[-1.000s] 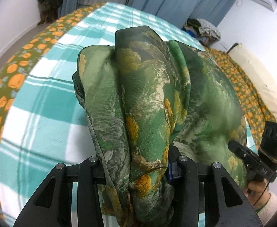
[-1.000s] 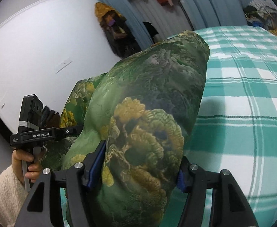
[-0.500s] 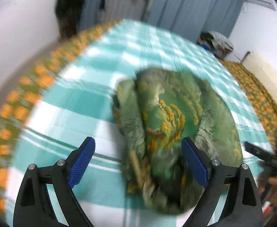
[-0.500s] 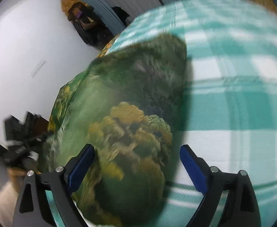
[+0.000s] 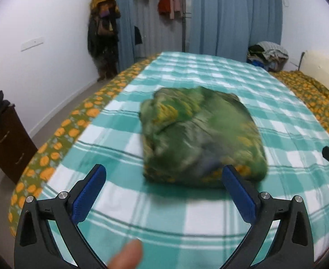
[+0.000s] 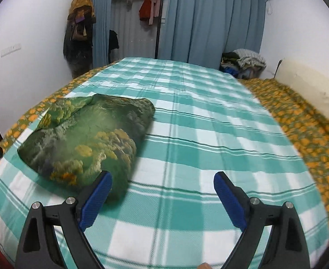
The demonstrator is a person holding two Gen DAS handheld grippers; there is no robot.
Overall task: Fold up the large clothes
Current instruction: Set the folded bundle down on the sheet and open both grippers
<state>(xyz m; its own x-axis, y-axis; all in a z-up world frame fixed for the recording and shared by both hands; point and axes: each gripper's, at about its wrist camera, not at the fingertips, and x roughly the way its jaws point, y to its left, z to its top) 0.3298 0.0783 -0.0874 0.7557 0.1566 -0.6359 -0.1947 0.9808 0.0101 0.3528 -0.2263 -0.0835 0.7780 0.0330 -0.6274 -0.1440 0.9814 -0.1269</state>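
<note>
Your left gripper (image 5: 163,187) has its jaws opening to their widest, with nothing between them; your right gripper (image 6: 162,191) stands wide too and holds nothing. The green printed garment (image 5: 200,136) lies as a folded bundle on the teal checked blanket (image 5: 187,219), near the bed's orange-flowered edge (image 5: 52,152), just ahead of both grippers. This looks like the release after a fold. Next, judge whether the bundle needs tidying, since its left side looks bunched; otherwise fetch another piece.
</note>
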